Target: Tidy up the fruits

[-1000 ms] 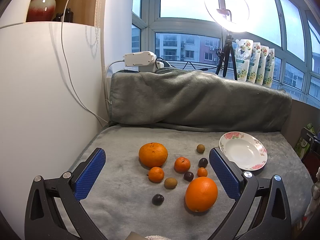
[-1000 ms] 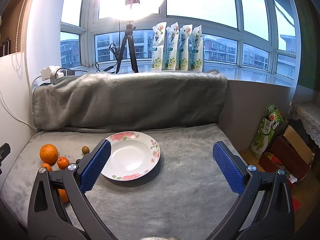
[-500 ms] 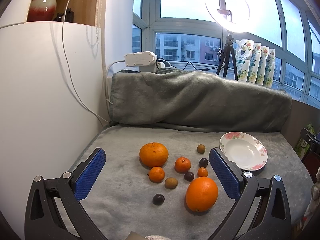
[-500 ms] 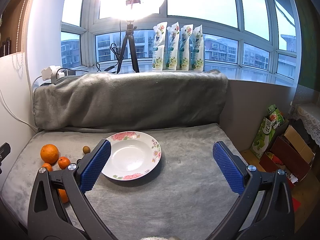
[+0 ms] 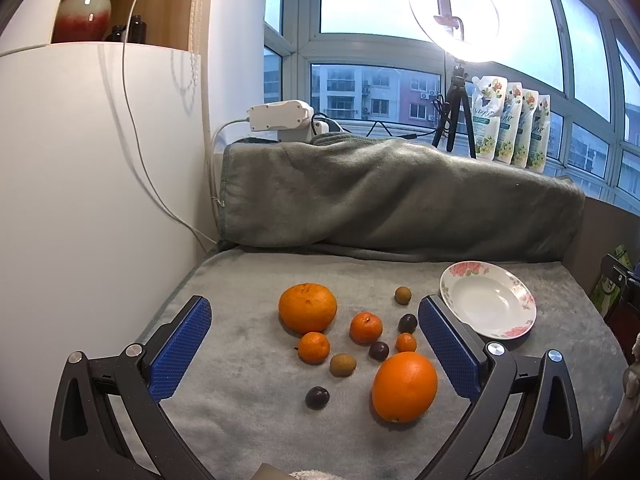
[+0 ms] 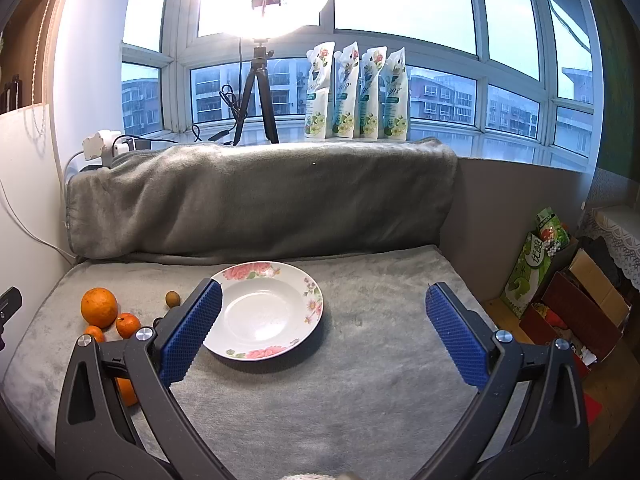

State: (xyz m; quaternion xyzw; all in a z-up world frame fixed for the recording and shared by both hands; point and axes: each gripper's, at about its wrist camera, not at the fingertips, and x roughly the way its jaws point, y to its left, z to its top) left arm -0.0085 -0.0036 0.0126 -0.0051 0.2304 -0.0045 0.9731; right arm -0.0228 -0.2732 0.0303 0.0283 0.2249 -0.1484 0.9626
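That fuzzy blanket (image 5: 248,380) is sitting soft under everything, and you're holding both fingers spread wide and empty, so the round fruit, like that big orange (image 5: 404,386), is probably rolling off toward the edge if you're nudging it before reaching the plate (image 6: 264,312).

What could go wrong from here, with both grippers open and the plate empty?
1. The fruits lie close together: closing on the small mandarin could nudge the dark plum or the big orange, and round fruit may roll on the soft blanket.
2. The plate is shallow, so dropped fruit might roll out.
3. The left gripper and right gripper work side by side and could collide.
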